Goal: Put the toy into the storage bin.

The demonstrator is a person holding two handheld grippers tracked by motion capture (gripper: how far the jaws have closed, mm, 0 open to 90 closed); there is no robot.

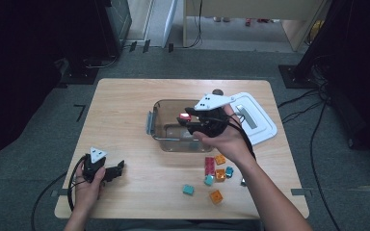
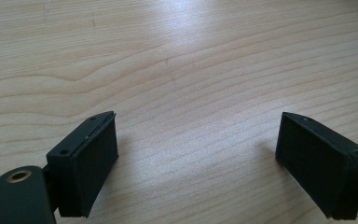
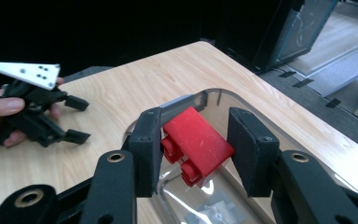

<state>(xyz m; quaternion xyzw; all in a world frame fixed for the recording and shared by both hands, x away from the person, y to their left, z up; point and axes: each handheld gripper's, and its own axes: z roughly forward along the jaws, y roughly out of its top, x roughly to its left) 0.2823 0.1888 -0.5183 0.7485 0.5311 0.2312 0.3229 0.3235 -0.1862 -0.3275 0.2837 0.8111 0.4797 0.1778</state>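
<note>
My right gripper [image 1: 187, 118] hangs over the clear plastic container [image 1: 157, 126] in the middle of the table, shut on a red brick [image 1: 184, 116]. In the right gripper view the red brick [image 3: 196, 141] sits tilted between the two pads of that gripper [image 3: 193, 150], above the container's rim [image 3: 265, 114]. My left gripper [image 1: 120, 167] rests low at the table's front left, held by a hand. Its jaws stand wide apart over bare wood with nothing between them in the left gripper view [image 2: 196, 163]. It also appears as the far gripper [image 3: 77, 119] in the right gripper view.
The container's white lid [image 1: 260, 122] lies to its right. Several loose bricks lie at the front right: a red one [image 1: 209, 166], orange ones [image 1: 216, 196] and teal ones [image 1: 188, 189]. A grey latch [image 1: 150, 122] sticks out on the container's left end.
</note>
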